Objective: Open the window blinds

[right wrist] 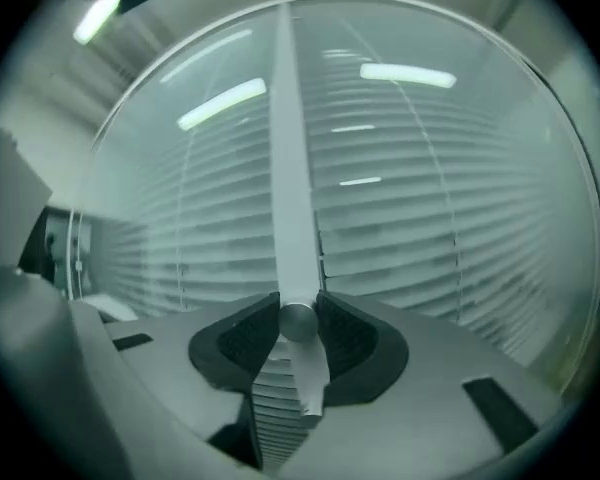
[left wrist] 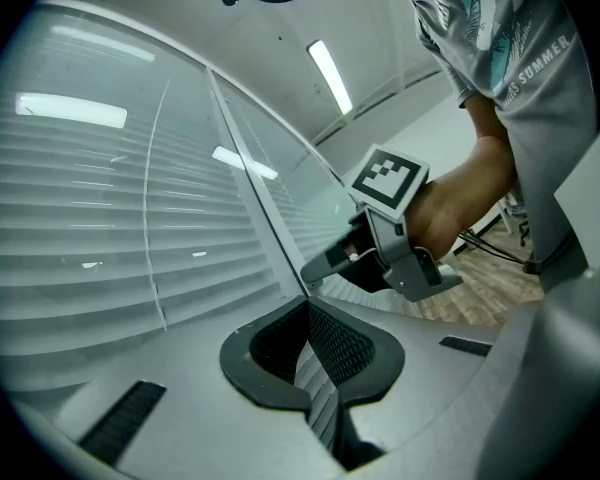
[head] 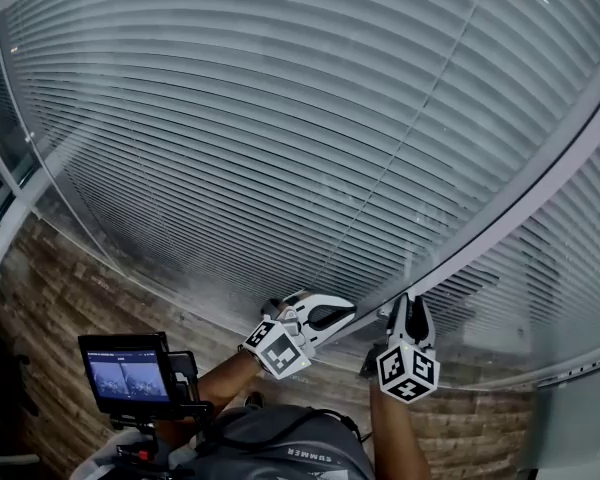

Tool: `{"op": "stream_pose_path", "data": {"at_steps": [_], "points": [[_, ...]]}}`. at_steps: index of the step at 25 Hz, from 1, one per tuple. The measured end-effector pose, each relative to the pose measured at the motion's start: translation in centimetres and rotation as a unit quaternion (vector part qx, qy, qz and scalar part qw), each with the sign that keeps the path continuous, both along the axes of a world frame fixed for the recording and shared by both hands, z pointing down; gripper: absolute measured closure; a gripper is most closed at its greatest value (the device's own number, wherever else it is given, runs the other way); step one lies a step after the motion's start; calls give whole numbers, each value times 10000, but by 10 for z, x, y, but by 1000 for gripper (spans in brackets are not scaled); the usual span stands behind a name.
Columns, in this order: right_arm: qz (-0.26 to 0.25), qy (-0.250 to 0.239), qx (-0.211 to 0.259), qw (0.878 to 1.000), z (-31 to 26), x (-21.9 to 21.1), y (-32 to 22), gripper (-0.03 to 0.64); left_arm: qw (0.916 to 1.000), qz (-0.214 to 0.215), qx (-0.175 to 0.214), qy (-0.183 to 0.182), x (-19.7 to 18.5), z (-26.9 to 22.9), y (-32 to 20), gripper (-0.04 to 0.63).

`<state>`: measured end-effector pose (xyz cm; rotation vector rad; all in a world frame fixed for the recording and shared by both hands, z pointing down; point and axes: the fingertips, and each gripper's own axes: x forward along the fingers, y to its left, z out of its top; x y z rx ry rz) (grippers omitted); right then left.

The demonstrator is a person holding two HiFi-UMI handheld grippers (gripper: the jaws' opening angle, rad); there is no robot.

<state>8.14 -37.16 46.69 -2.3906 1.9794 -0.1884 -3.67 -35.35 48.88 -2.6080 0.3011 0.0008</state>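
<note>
The right gripper (right wrist: 298,318) pinches the round end of the rod (right wrist: 288,168) before the window blinds (head: 280,118). Near it, the left gripper (left wrist: 308,308) has its jaws pressed together, empty.

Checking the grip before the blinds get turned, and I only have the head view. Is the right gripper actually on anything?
Observer: Yes. In its own view the right gripper has a round knob between its pads, both pressing on it.
Operator: Where does the knob sit?
Observer: On the line of the white frame bar, with blinds behind glass on both sides.
Operator: And the left gripper?
Observer: The left gripper has its jaws together, with nothing between them.
</note>
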Motion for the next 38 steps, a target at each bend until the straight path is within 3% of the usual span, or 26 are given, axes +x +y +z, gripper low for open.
{"op": "stream_pose_path", "data": {"at_steps": [2, 4, 6, 7, 8, 9, 10, 12, 13, 14, 15, 16, 17, 18, 20, 21, 22, 23, 27, 30, 33, 35, 37, 38], "points": [[-19, -691, 73, 9976, 0, 4, 1, 499, 10000, 43, 32, 15, 2, 3, 2, 592], [-23, -456, 22, 9990, 0, 4, 0, 499, 9999, 83, 61, 21, 3, 5, 3, 592], [-30, 547, -127, 9984, 0, 0, -1, 497, 9999, 96, 46, 30, 4, 3, 4, 592], [-41, 1255, -248, 9918, 0, -4, -1, 497, 10000, 91, 28, 30, 4, 2, 4, 592], [-55, 2087, -410, 9771, 1, -9, -2, 498, 10000, 82, 10, 28, 3, 2, 4, 592], [-62, 3029, -612, 9510, 2, -14, -3, 498, 10000, 74, -2, 24, 3, 2, 4, 592], [-51, 4035, -840, 9111, 5, -19, -4, 499, 10000, 71, -10, 16, 2, 3, 4, 592], [-4, 5873, -1277, 7992, 12, -25, -6, 499, 10000, 72, -25, -16, 2, 3, 5, 592], [-7, 6469, -1413, 7494, 16, -26, -6, 499, 10000, 71, -33, -32, 2, 3, 5, 592], [-45, 6770, -1464, 7212, 19, -27, -6, 499, 10000, 69, -36, -44, 2, 3, 5, 591], [-120, 6820, -1459, 7166, 20, -28, -7, 499, 10000, 65, -35, -50, 1, 3, 5, 591], [-226, 6675, -1432, 7304, 21, -29, -7, 499, 10000, 63, -31, -52, 1, 3, 5, 592], [-346, 6360, -1382, 7585, 21, -32, -6, 497, 10000, 62, -21, -49, 0, 4, 5, 592], [-451, 5875, -1280, 7977, 19, -34, -4, 494, 10000, 61, -6, -44, 0, 4, 5, 592], [-561, 4467, -915, 8882, 10, -33, 3, 490, 10000, 50, 23, -36, -1, 3, 4, 591], [-587, 3699, -737, 9243, 6, -30, 6, 490, 10000, 38, 28, -36, -2, 2, 3, 592], [-613, 3047, -621, 9484, 4, -26, 8, 491, 10000, 21, 25, -35, -2, 2, 2, 592], [-647, 2563, -567, 9628, 3, -22, 8, 490, 10000, 6, 20, -31, -3, 3, 0, 592], [-674, 1276, -779, 9865, 13, -7, 0, 491, 10000, 14, 25, -21, -3, 10, -1, 592], [-581, 877, -803, 9912, 22, 1, -1, 491, 9999, 57, 95, -64, -1, 12, 2, 592], [-438, 1341, -736, 9873, 21, 0, 0, 497, 10000, 35, 36, -67, -4, 7, 1, 592], [-385, 2070, -868, 9737, 21, -2, 0, 499, 10000, 19, 37, -70, -7, 11, 0, 592], [-332, 3148, -1084, 9424, 24, -3, 1, 500, 10000, 0, 5, -72, -7, 14, -1, 592], [-285, 3780, -1206, 9175, 26, -2, 1, 500, 10000, -3, -5, -72, -6, 15, -1, 592]]}}
